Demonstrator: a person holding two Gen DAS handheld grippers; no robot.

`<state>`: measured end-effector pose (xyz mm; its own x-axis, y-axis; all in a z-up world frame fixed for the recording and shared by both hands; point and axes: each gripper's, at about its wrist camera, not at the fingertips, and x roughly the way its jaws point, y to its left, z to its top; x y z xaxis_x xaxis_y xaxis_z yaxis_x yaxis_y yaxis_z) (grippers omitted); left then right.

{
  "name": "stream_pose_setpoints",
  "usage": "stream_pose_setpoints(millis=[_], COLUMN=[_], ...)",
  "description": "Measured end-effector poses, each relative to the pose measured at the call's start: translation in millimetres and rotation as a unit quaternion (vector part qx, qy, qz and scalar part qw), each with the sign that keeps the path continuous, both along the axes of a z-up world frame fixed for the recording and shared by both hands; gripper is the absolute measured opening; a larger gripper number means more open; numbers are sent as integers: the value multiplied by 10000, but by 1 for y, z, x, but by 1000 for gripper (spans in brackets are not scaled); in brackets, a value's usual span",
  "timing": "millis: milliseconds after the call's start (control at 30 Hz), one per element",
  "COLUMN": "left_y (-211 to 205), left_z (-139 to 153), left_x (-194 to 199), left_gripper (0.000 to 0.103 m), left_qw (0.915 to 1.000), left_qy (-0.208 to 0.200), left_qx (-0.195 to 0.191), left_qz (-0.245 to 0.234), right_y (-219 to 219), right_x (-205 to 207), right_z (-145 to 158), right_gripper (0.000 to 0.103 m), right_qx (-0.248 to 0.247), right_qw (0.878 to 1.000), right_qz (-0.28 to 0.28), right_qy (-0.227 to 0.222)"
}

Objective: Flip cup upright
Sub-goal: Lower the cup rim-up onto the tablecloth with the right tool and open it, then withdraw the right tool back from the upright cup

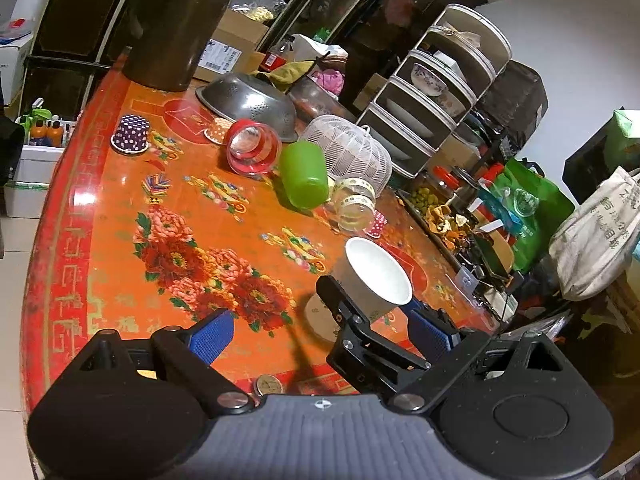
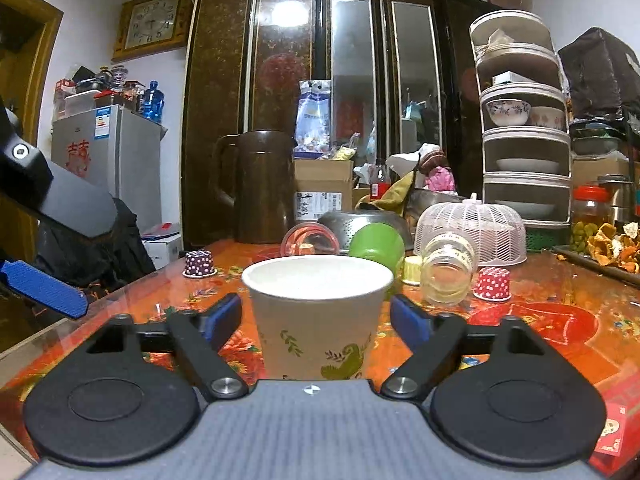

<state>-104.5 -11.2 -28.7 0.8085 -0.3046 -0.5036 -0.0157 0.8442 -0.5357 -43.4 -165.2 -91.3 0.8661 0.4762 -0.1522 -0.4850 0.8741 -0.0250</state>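
A white paper cup (image 2: pixel 316 316) with green leaf print stands upright, mouth up, between the open fingers of my right gripper (image 2: pixel 316 318). The blue pads (image 2: pixel 222 316) stand a little off its sides, not touching. In the left wrist view the same cup (image 1: pixel 378 276) shows from above, with the right gripper's black arm beside it. My left gripper (image 1: pixel 320 334) is open and empty, above the orange flowered table (image 1: pixel 160 216), to the left of the cup.
A green cup (image 1: pixel 304 174), a red-rimmed clear cup (image 1: pixel 252 148), a glass jar (image 1: pixel 354 204), a white mesh cover (image 1: pixel 352 148) and a steel colander (image 1: pixel 248 100) lie behind. Small dotted cups (image 1: pixel 130 134), a brown jug (image 1: pixel 176 24) and a dish rack (image 1: pixel 436 92) stand further off.
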Motion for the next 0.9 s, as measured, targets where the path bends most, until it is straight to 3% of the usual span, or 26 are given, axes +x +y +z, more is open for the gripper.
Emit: stream_pose_setpoints(millis=[200, 300, 400, 533, 667, 800, 900], left_y=[0, -5, -11, -18, -27, -35, -38], left_z=[-3, 1, 13, 33, 51, 55, 54], left_x=[2, 2, 0, -4, -13, -19, -21], left_gripper=[96, 99, 100, 100, 100, 100, 100], left_qw=[9993, 9936, 9807, 9710, 9687, 9719, 9742], left_qy=[-85, -283, -435, -486, -442, -374, -306], left_qx=[354, 1082, 1883, 2335, 2443, 2313, 2219], left_qz=[72, 173, 287, 129, -20, -207, -256], right_y=[-6, -22, -42, -60, -61, -56, -56], right_x=[0, -5, -13, -23, -32, -41, -35], right_z=[2, 15, 32, 67, 95, 98, 93], right_gripper=[102, 102, 102, 102, 102, 102, 102], right_qx=[124, 235, 184, 74, -203, -465, -517], right_qw=[9989, 9958, 9903, 9852, 9825, 9858, 9818], right_qz=[57, -185, -291, -324, -14, -11, 184], right_qy=[447, 869, 1348, 1680, 1849, 1611, 1817])
